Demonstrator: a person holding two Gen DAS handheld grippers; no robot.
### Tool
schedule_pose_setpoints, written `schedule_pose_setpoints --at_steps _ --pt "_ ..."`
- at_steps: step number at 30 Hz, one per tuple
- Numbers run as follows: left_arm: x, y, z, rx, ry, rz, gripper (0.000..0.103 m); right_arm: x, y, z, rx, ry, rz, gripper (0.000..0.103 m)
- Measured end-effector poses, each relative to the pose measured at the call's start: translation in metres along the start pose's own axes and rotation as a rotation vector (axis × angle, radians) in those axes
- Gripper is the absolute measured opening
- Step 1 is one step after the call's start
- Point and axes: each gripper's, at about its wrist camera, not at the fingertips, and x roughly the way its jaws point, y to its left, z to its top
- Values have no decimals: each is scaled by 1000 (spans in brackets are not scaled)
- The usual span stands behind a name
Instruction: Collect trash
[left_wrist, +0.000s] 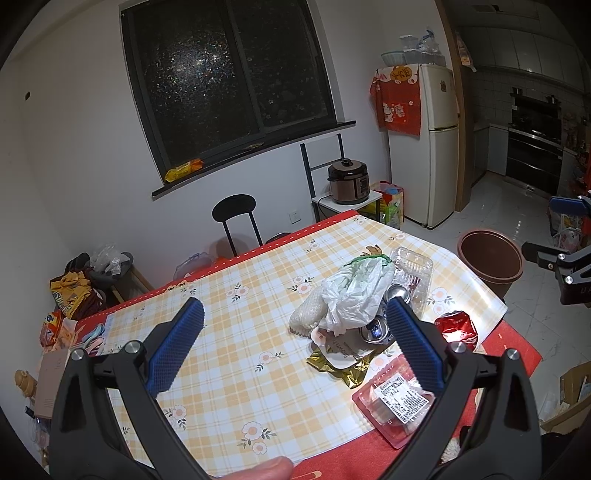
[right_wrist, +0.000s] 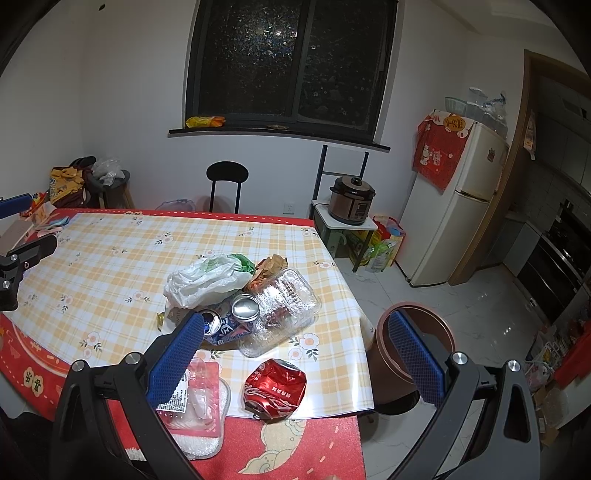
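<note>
From the left wrist view, the left hand-held gripper (left_wrist: 295, 325) hangs above the surface (left_wrist: 229, 369) with its blue pads spread wide and nothing between them. The trash lies in a heap just beyond it, centred on a white plastic bag (left_wrist: 354, 291): a blue can (left_wrist: 375, 330) sits against the near side of the bag, a clear plastic box (left_wrist: 413, 269) touches its far right side, a crushed red can (left_wrist: 458, 328) lies to the right of the bag near the surface edge, and a labelled pink tray (left_wrist: 393, 402) lies nearer than the bag. A brown bin (left_wrist: 491, 258) stands on the floor beyond the red can. From the right wrist view, the right hand-held gripper (right_wrist: 295, 332) is likewise wide apart and empty, hovering over the near edge of the surface (right_wrist: 110, 266). The crushed red can (right_wrist: 275, 387) lies nearer than the white plastic bag (right_wrist: 207, 280), the clear plastic box (right_wrist: 280, 314) just right of the bag, and the brown bin (right_wrist: 388, 365) on the floor right of the red can.
</note>
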Motion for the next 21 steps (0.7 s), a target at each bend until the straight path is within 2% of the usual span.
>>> schedule_pose_setpoints --at_steps 21 --pt "5 7 -8 -3 4 -2 97 5 0 -2 -7 8 3 98"
